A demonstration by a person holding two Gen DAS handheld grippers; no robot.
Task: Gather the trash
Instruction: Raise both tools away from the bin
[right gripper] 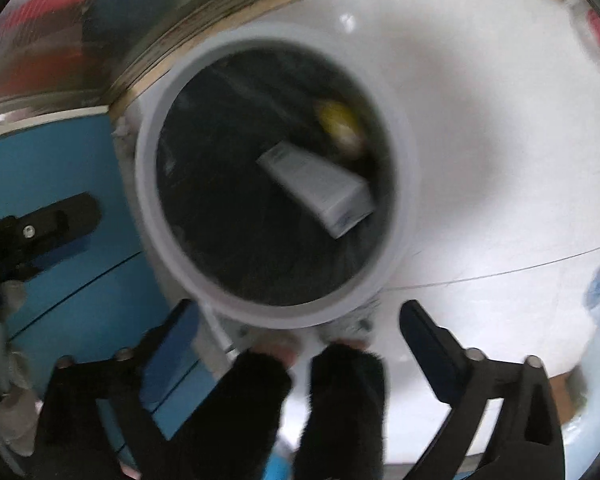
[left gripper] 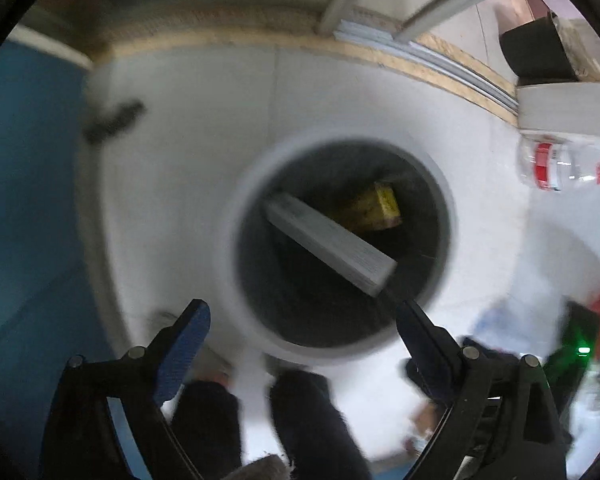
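A round white-rimmed bin (left gripper: 236,240) with a dark liner stands on the white floor, below both grippers. Inside lie a grey-white carton (left gripper: 332,246) and a yellow package (left gripper: 376,208). In the right wrist view the bin (right gripper: 152,208) holds the same carton (right gripper: 320,188) and the yellow package (right gripper: 340,124). My left gripper (left gripper: 304,320) is open and empty over the bin's near rim. My right gripper (right gripper: 300,316) is open and empty over the near rim. The left gripper also shows at the left of the right wrist view (right gripper: 56,224).
A crushed clear bottle with a red label (left gripper: 560,164) lies on the floor at the right. A blue mat (left gripper: 28,200) lies at the left. The person's dark-trousered legs (right gripper: 332,408) stand by the bin. A black box (left gripper: 536,48) sits at the far right.
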